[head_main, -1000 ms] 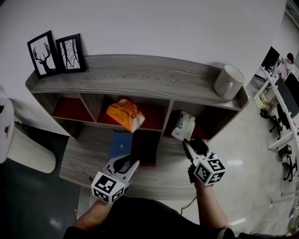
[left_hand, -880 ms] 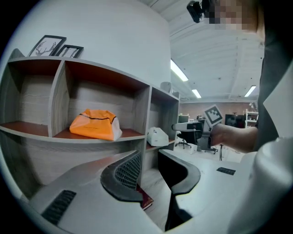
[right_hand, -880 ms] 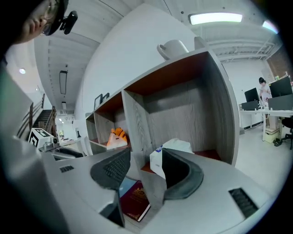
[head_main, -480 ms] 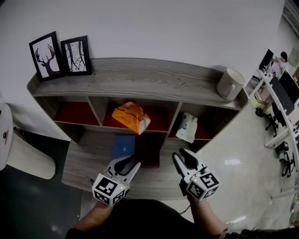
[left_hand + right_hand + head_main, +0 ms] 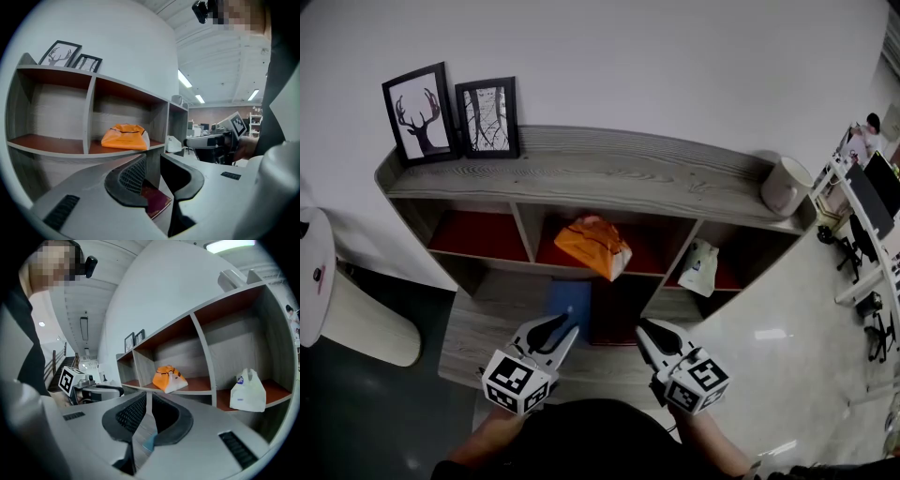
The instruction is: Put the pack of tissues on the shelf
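Note:
The white pack of tissues [image 5: 700, 267] [image 5: 247, 391] stands in the right compartment of the grey wooden shelf [image 5: 581, 173], with no gripper touching it. My right gripper [image 5: 649, 330] [image 5: 149, 401] hangs in front of the shelf, well short of the pack. Its jaws are closing, with only a narrow slit left and nothing between them. My left gripper [image 5: 558, 330] [image 5: 152, 166] is level with it to the left. Those jaws are also closing, still apart and empty.
An orange pack [image 5: 592, 246] lies in the middle compartment. A blue book [image 5: 570, 305] and a dark red book [image 5: 614, 309] lie on the lower board. Two picture frames [image 5: 420, 113] and a mug [image 5: 786, 186] stand on top. A white round stool [image 5: 314, 272] is at left.
My right gripper has drawn back from the right compartment toward me and leftward, and its jaws have narrowed. The tissue pack stays in the compartment. The left gripper has barely moved.

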The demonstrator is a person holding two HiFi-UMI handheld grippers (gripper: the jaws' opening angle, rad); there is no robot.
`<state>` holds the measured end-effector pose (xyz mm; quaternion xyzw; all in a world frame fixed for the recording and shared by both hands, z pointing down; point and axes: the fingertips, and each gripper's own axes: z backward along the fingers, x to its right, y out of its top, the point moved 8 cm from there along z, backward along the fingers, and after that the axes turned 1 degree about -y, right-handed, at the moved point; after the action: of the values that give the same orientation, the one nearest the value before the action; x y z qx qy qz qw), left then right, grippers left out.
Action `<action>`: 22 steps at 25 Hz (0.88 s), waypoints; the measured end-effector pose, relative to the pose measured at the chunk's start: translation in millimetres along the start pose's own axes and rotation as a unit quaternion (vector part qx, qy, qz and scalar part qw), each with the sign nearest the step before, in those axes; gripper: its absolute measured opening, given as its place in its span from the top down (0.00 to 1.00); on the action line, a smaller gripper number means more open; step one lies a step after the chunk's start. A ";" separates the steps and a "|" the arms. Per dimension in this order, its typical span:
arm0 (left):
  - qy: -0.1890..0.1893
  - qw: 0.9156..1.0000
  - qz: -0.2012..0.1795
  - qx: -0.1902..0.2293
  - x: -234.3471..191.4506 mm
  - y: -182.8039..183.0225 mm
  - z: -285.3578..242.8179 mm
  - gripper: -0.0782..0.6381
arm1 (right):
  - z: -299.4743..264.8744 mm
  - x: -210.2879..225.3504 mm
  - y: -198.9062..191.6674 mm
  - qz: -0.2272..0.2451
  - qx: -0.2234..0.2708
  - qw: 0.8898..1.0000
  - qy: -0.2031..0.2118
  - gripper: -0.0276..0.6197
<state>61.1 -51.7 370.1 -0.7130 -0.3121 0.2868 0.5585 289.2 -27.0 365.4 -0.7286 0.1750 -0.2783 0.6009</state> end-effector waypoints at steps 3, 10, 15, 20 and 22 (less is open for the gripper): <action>-0.005 1.000 -0.001 0.004 -5.5 1.2 5.9 0.76 | -9.1 -13.4 4.3 0.004 0.005 1.000 0.017 0.90; 0.000 1.000 -0.009 0.009 -17.2 7.8 13.4 0.82 | -21.0 -32.4 10.6 0.019 0.005 0.999 0.037 0.91; -0.002 1.000 -0.011 0.018 -19.4 11.8 17.4 0.84 | -21.6 -32.9 11.5 0.013 0.013 0.999 0.034 0.92; -0.001 1.000 -0.007 0.017 -21.6 11.2 20.2 0.85 | -22.4 -30.0 9.5 0.021 -0.005 0.999 0.028 0.93; 0.001 1.000 -0.005 0.016 -22.4 10.3 21.2 0.85 | -22.8 -30.3 9.7 0.021 -0.007 0.999 0.030 0.93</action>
<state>32.0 -57.6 356.9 -0.7026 -0.3104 0.2887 0.5715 252.2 -29.0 352.9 -0.7206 0.2097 -0.2860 0.5959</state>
